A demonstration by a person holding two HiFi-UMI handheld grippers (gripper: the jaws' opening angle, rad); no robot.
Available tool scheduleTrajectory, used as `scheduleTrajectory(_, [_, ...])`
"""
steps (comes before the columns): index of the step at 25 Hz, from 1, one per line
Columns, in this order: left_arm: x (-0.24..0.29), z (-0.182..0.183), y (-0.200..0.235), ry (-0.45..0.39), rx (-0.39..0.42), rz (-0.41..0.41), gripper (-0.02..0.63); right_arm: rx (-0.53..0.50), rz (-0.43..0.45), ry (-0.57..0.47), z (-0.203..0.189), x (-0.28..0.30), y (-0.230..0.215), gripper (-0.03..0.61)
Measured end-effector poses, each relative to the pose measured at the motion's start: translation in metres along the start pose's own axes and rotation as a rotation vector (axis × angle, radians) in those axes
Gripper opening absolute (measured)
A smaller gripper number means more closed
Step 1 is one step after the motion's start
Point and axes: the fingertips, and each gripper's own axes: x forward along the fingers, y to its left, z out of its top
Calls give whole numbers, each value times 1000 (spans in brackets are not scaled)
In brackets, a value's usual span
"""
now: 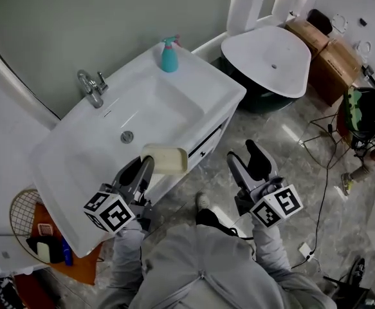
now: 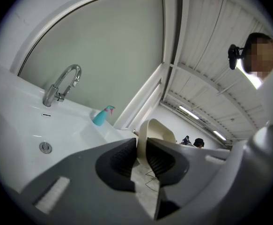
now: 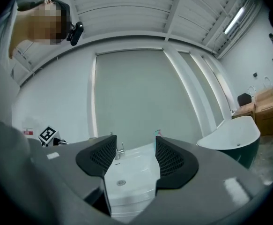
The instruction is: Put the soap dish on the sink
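Observation:
My left gripper (image 1: 146,163) is shut on the rim of a cream soap dish (image 1: 165,158), held just above the front edge of the white sink (image 1: 193,85). In the left gripper view the soap dish (image 2: 157,131) stands on edge, pinched between the two ribbed pads of the left gripper (image 2: 142,157). The right gripper (image 1: 248,154) hangs open over the floor to the right of the sink, with nothing between its fingers. In the right gripper view the right gripper (image 3: 135,154) frames the sink (image 3: 131,170) in its wide gap.
A chrome tap (image 1: 92,87) and a teal spray bottle (image 1: 169,55) stand at the sink's back edge; the drain (image 1: 127,136) is in the basin. A white bathtub (image 1: 271,60), cardboard boxes (image 1: 329,53) and floor cables (image 1: 325,172) lie to the right. An orange stool with items (image 1: 49,246) sits lower left.

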Motion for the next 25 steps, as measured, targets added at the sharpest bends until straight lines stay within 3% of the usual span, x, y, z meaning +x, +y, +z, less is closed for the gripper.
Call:
scheduleTrajectory(11, [112,4,43,24,-15,140,115,62,65,54,-1,73,-99,264])
scheduleTrajectory(25, [217,-29,117,213,17,245,115,97,52,113,-15,113,-150,263])
